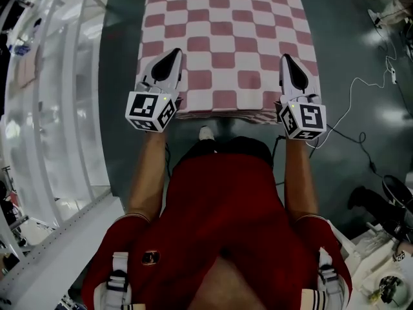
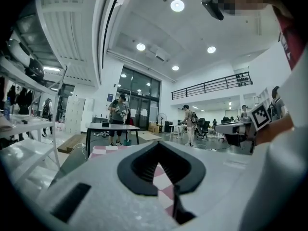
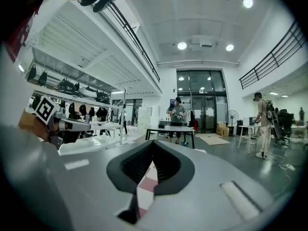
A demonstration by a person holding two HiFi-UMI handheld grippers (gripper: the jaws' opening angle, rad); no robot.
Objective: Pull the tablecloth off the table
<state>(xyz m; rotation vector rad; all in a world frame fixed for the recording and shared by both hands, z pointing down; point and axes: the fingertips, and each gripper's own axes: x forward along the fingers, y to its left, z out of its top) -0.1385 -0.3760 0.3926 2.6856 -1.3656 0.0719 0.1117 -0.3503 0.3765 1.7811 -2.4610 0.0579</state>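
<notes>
The red-and-white checked tablecloth (image 1: 226,44) is lying spread out flat, stretching away from the person in the red shirt (image 1: 226,225), with dark floor (image 1: 122,76) showing along both its long sides. The left gripper (image 1: 173,58) is biting on the cloth's near left corner, jaws pressed together with checked fabric pinched between them. The right gripper (image 1: 288,66) is clamping the near right corner the same way.

left gripper (image 1: 171,57), right gripper (image 1: 286,61): jaws closed, level
</notes>
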